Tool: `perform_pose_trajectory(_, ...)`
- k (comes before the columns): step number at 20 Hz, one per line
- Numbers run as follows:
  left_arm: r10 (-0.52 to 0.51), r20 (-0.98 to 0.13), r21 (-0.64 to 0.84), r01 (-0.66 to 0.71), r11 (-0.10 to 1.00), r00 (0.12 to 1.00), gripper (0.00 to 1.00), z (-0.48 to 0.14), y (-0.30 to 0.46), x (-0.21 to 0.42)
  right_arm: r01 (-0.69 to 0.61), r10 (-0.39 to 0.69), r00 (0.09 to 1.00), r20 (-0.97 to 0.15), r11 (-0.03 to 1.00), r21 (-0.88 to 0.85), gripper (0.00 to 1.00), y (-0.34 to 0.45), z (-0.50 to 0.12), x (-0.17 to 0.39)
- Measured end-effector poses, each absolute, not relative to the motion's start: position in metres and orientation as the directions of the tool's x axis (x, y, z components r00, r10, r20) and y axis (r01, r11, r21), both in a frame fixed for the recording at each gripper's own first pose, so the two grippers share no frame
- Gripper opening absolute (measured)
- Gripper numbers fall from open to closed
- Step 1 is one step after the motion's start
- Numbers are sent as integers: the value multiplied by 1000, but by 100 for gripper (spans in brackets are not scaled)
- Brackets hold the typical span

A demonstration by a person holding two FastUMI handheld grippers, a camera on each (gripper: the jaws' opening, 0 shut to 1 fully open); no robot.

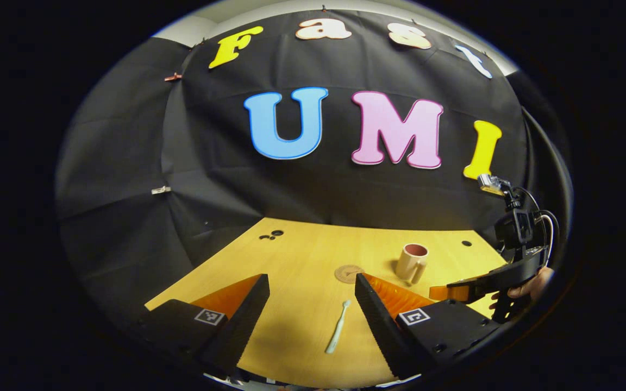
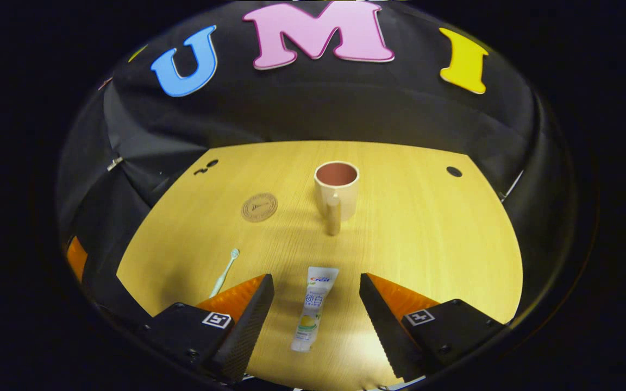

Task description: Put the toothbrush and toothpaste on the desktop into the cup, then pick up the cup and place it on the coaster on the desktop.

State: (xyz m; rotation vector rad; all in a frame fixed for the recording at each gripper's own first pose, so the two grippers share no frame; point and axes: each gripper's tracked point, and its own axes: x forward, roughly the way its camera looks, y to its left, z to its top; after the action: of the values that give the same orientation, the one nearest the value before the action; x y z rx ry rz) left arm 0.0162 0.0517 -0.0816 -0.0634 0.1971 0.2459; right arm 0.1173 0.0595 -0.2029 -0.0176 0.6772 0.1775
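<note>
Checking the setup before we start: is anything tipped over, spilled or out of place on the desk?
Nothing stands out. The cup stands upright and empty, the coaster lies flat beside it, and the toothbrush and toothpaste lie flat on the desktop.

On the wooden desktop (image 2: 427,244), the toothbrush (image 2: 225,272) lies left of the cup (image 2: 337,190), its handle end disappearing behind a finger of the right gripper (image 2: 315,304). The coaster (image 2: 259,207), also left of the cup, carries an embossed mark too small to make out. In the left gripper view, the right gripper (image 1: 454,290), to the right of the cup (image 1: 412,263), reaches in from the edge; the hand (image 1: 530,285) holding it is mostly cut off, and its fingertips are hidden behind the left gripper's (image 1: 312,304) own finger.
</note>
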Motion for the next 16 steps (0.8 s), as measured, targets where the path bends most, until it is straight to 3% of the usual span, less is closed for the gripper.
perform_pose_trajectory(7,328,-283,-32,-351,936,901,100,-115,76,6,-143,114,655,-747,989,25,98,60,-272,120)
perform_pose_trajectory(16,325,-314,-7,-344,939,892,100,-125,69,9,-134,50,567,-822,990,-33,99,61,-312,122)
